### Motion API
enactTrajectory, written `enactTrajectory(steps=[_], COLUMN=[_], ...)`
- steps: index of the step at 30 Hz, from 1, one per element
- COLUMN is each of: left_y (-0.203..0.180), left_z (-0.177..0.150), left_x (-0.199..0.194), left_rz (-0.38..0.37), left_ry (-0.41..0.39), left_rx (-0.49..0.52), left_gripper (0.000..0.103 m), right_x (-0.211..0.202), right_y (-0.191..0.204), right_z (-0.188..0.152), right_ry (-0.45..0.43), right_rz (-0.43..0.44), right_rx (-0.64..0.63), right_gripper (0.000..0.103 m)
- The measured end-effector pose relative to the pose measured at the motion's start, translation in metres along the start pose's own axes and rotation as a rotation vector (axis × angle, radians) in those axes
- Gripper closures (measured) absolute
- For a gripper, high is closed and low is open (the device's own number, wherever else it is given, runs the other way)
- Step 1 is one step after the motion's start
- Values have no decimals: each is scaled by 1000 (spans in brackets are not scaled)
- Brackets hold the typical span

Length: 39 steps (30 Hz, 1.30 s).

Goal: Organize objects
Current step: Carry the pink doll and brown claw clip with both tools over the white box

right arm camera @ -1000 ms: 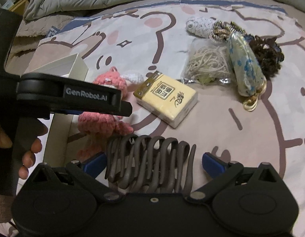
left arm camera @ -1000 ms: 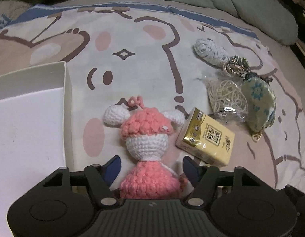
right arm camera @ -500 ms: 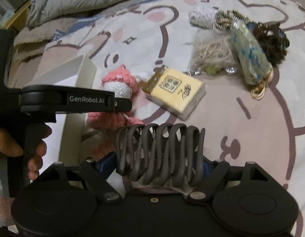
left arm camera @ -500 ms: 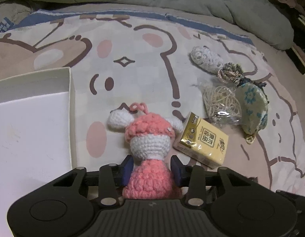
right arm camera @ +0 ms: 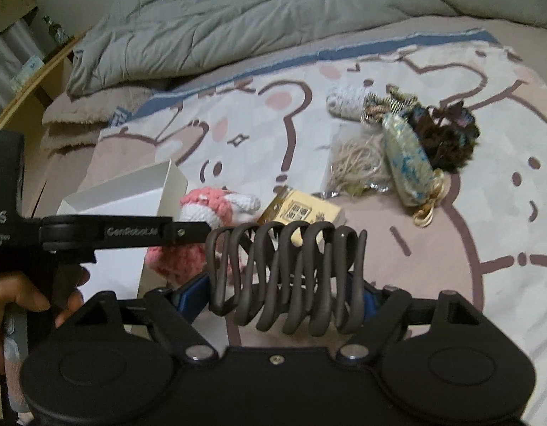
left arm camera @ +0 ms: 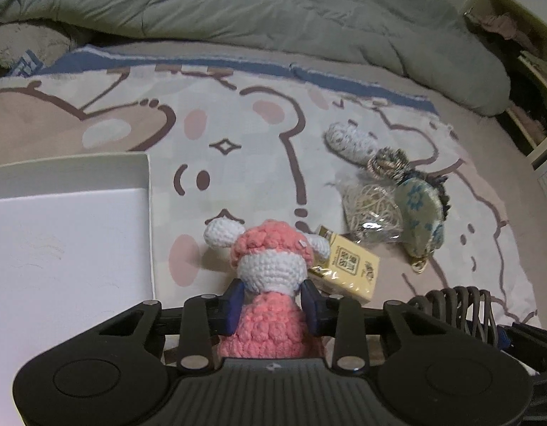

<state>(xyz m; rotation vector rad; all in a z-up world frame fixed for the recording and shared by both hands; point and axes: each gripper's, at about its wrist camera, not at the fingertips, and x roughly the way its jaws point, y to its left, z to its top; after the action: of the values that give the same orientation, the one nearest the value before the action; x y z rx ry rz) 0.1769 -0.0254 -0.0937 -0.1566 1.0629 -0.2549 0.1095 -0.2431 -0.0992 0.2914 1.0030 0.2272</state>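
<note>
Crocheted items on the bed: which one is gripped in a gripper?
The pink-and-white crocheted doll, pinched between the left gripper's blue pads. The white speckled crocheted piece lies untouched farther back on the cartoon bear blanket.

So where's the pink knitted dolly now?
In the left wrist view, the pink crochet doll sits squeezed in the left claw, between the white box on its left and the yellow tissue pack.

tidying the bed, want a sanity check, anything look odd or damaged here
Nothing stands out. The left gripper holds the pink crochet doll, the right gripper the dark hair claw; neither looks damaged.
</note>
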Motion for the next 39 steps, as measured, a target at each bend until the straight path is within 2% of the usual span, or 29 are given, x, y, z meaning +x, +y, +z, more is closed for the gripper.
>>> enactTrajectory(steps=[10, 17, 26, 39], left_y=[0, 16, 68, 145], left_z=[-5, -11, -25, -43], left_x=[-40, -66, -99, -141], left_rz=[-10, -5, 47, 142], left_ry=[-86, -136, -184, -239], left_rx=[1, -19, -81, -126], left_gripper=[67, 67, 67, 66], right_x=[-25, -32, -28, -5], right_y=[1, 3, 28, 93], right_z=[3, 5, 7, 1], right_ry=[-84, -120, -137, -123], right_rz=[-5, -16, 3, 74], right_rx=[11, 34, 41, 9], right_gripper=[21, 21, 21, 21])
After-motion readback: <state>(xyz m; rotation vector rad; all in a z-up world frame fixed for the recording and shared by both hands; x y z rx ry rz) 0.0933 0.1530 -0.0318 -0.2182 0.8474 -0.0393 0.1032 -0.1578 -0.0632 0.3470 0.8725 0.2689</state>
